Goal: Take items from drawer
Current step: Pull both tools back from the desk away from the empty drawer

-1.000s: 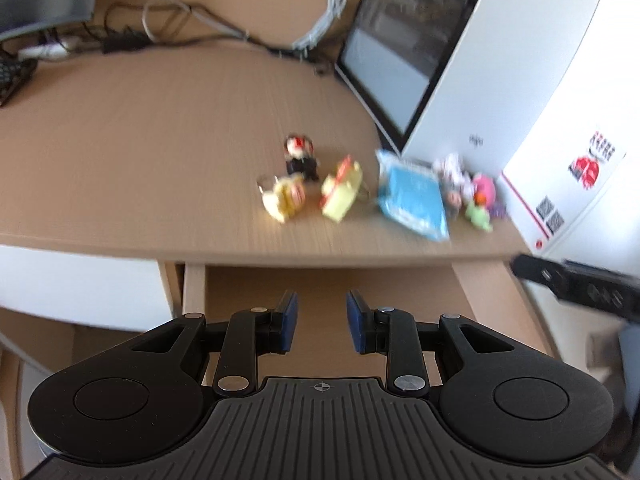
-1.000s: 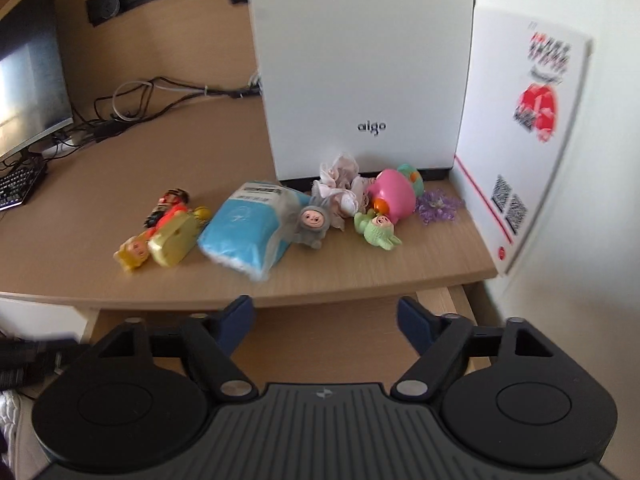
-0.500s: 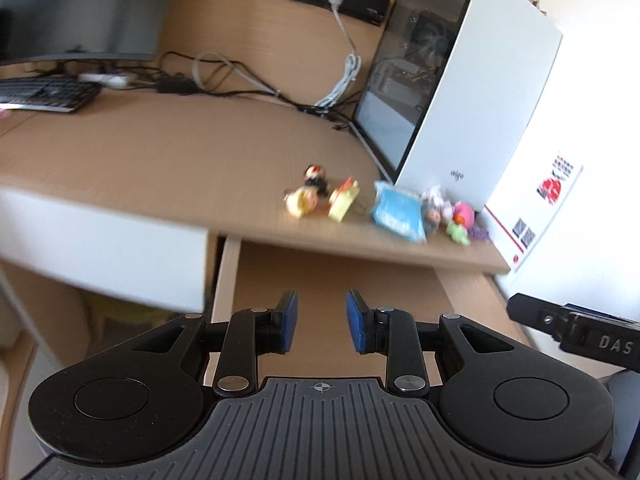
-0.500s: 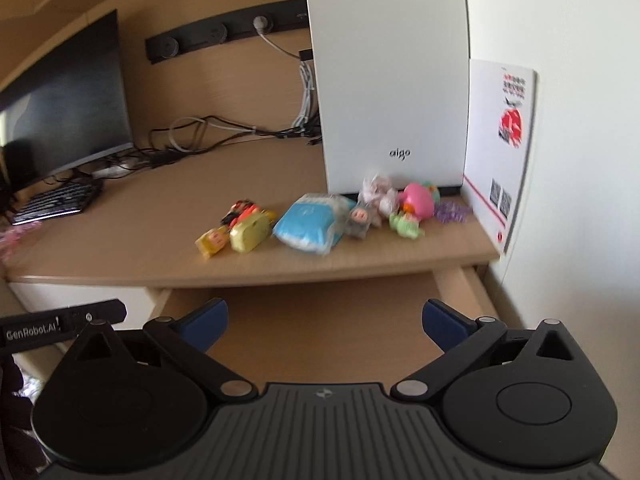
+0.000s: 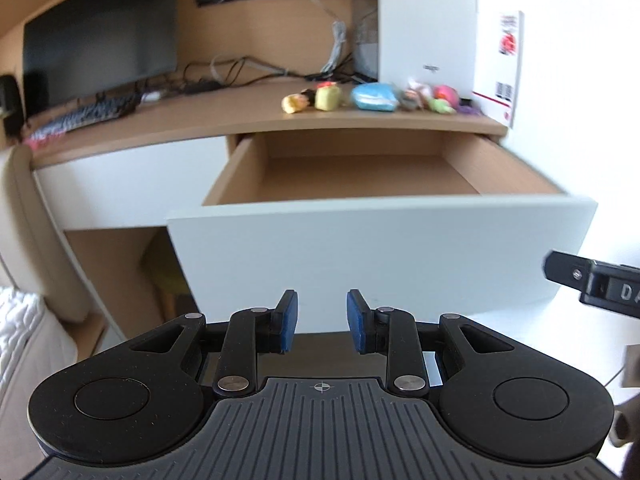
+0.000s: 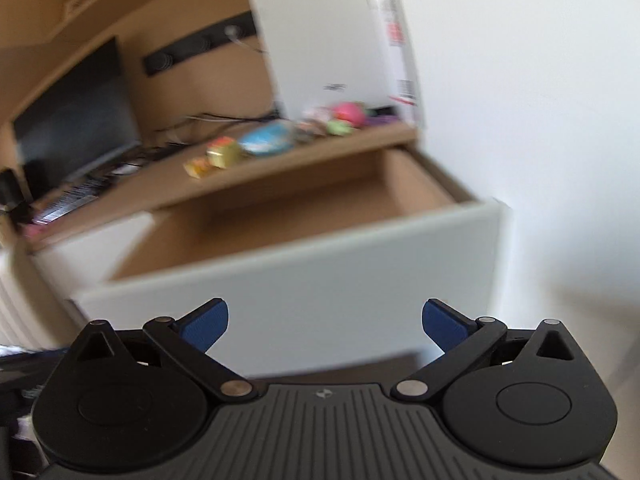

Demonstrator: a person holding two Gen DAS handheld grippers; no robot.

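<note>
Pulled-out wooden drawer with white front (image 5: 380, 240), below the tan counter (image 5: 200, 116); visible interior bare. Colourful small toys (image 5: 372, 98) line the counter's far right. Check hidden near corners before closing. Left claw (image 5: 322, 322): partly open, empty. Right claw (image 6: 325, 326): just widened fully, empty.

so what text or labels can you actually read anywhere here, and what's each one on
"DA": white letters on the right gripper body at the left wrist view's edge, cut off by the frame.
White computer case: small dark logo, too blurred to read.
Leaning white card: red graphic, barcode-like squares and print, too small to read.
Nothing else is legible.
</note>
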